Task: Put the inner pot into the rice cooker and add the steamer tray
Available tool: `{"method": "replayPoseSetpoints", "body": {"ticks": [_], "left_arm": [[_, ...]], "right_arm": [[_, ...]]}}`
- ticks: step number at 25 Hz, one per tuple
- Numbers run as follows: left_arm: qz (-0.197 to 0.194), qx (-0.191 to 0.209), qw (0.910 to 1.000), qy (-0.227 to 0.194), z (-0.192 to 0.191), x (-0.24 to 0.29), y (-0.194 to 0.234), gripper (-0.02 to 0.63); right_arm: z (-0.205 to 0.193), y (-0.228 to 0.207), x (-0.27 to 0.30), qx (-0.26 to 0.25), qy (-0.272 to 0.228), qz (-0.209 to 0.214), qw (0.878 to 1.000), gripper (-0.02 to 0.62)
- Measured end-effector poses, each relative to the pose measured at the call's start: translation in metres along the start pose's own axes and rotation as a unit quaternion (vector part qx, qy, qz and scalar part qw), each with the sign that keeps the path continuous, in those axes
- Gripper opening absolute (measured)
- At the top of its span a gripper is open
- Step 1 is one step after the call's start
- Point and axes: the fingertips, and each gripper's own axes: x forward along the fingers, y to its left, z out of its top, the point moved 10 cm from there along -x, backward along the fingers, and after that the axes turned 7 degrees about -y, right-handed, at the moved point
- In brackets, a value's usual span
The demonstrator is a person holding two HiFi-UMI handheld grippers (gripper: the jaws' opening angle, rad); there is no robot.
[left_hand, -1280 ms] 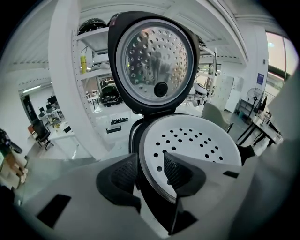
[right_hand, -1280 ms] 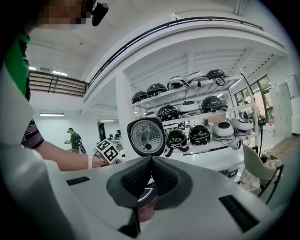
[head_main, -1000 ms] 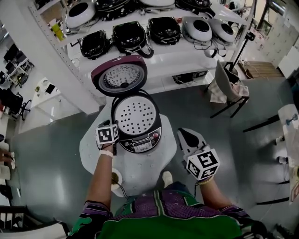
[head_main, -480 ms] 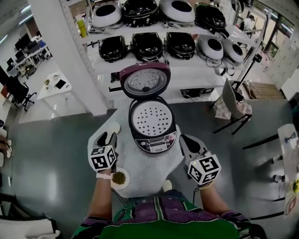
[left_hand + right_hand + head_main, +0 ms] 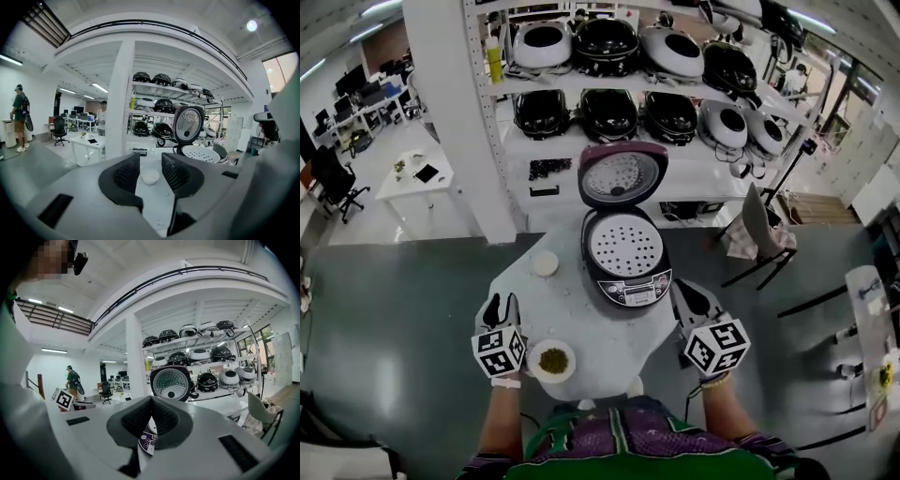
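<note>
1. Tray point(image 5: 624, 248) is sitting in the open cooker point(image 5: 639, 291) on the table point(image 5: 572, 309). If it is lying crooked, the lid point(image 5: 622, 175) is risking a jam.
2. Left gripper point(image 5: 501, 309) is holding nothing, its jaws half apart and just narrowing. It is hanging beside the bowl point(image 5: 571, 354), so a stray swing is risking a spill.
3. Right gripper point(image 5: 694, 298) is staying pinched together and empty, close to the cooker's front and risking a nudge.

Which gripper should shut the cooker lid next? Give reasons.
Right, probably: the right gripper, jaws shut, is beside the rice cooker and its raised lid. The left gripper, empty jaws just closing partway, is farther off by the bowl.
</note>
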Motion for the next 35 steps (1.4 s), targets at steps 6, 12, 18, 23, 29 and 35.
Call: {"method": "replayPoseSetpoints", "body": {"ticks": [6, 12, 18, 23, 29, 35], "left_arm": [[-0.039, -0.004, 0.9992, -0.005, -0.009, -0.024, 0.015, 0.137], [-0.098, -0.020, 0.9949, -0.005, -0.004, -0.054, 0.013, 0.137], [-0.125, -0.026, 0.9916, -0.024, 0.008, -0.091, -0.004, 0.138], [-0.117, -0.026, 0.9913, -0.055, 0.028, -0.128, -0.039, 0.140], [-0.129, -0.018, 0.9873, -0.091, 0.042, -0.185, -0.114, 0.140], [-0.145, -0.024, 0.9831, -0.109, 0.045, -0.255, -0.181, 0.140]], "right_arm": [[-0.002, 0.030, -0.022, -0.011, 0.006, -0.031, 0.999, 0.006], [0.005, 0.051, -0.033, -0.026, 0.007, -0.026, 0.999, 0.006], [0.021, 0.051, -0.046, -0.044, -0.009, -0.005, 0.999, 0.006], [0.048, 0.028, -0.084, -0.049, -0.037, -0.003, 0.998, 0.006], [0.061, -0.001, -0.170, -0.032, -0.072, 0.004, 0.997, 0.006], [0.054, -0.020, -0.254, -0.025, -0.078, 0.009, 0.997, 0.006]]}}
